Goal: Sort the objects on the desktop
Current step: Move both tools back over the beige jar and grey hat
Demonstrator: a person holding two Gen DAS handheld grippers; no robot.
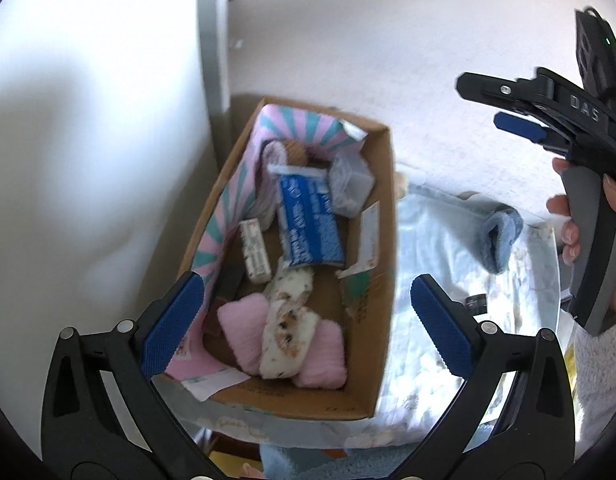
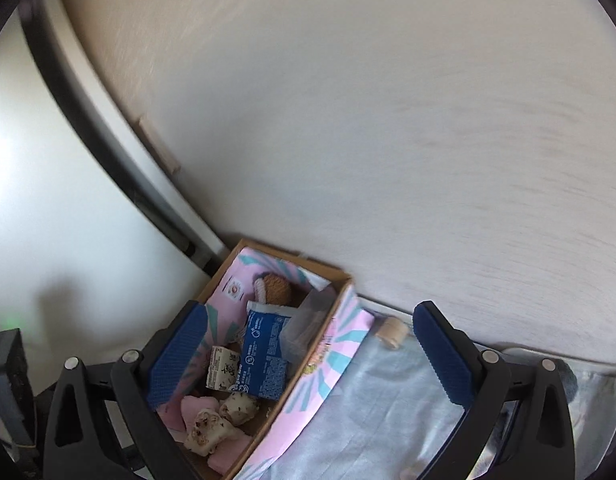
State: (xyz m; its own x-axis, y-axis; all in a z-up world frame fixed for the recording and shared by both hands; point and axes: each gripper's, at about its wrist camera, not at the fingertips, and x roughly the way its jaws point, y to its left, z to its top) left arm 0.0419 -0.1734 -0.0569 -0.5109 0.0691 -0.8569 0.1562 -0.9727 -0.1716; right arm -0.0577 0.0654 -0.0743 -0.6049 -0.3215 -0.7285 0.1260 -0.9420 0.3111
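In the cardboard box (image 1: 382,264), one blue packet (image 1: 308,224); both tongs gape empty.

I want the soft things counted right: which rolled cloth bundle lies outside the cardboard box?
The blue rolled cloth, lying alone on the pale sheet right of the cardboard box; the pink ones sit inside.

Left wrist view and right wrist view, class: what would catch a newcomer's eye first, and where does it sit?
The cardboard box fills the middle of the left wrist view, crammed with a blue packet, a pink knitted item and a speckled white cloth. To its right, on the pale blue cloth, lies a rolled blue towel. The left gripper and the right gripper both hang open and empty above the box.
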